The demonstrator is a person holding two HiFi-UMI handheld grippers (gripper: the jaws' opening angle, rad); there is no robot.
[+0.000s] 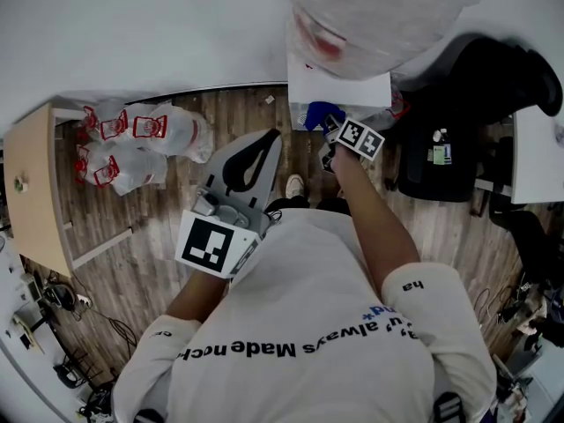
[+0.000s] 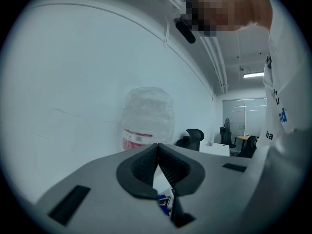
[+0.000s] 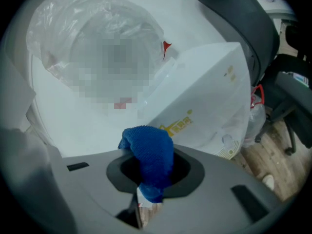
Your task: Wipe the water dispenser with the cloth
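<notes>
Items as I see them from my station:

1. Left tool (image 1: pixel 254 155) (image 2: pixel 157 148): clenched, pads meeting at their tips, nothing between them. I hold it raised in front of the torso, well apart from the work, pointing toward the wall.

2. Right tool (image 1: pixel 328 139) (image 3: pixel 150 175): grasping the cloth, arm reached forward to the dispenser's front.

3. Cloth (image 1: pixel 314 117) (image 3: pixel 151 156): blue, knit-textured, bunched. It is pinched in the right tool's jaws, with a wad standing up above them and a tail hanging below. It sits just at the dispenser's white casing; I cannot tell whether it touches.

4. Water dispenser (image 1: pixel 339 85) (image 3: pixel 207 94): white body against the wall, with yellow print on one panel.

5. Bottle (image 1: pixel 379 11) (image 2: pixel 146 116) (image 3: pixel 95 43): large, clear, wrapped in plastic film with a red label, seated on top of the dispenser.

6. Spare bagged bottles (image 1: pixel 141 144): several with red labels, on the wooden floor (image 1: pixel 132 263) to the left.

7. Tabletop (image 1: pixel 35 192): light wood, at the far left.

8. Office chair (image 1: pixel 458 122): black, right of the dispenser.
</notes>
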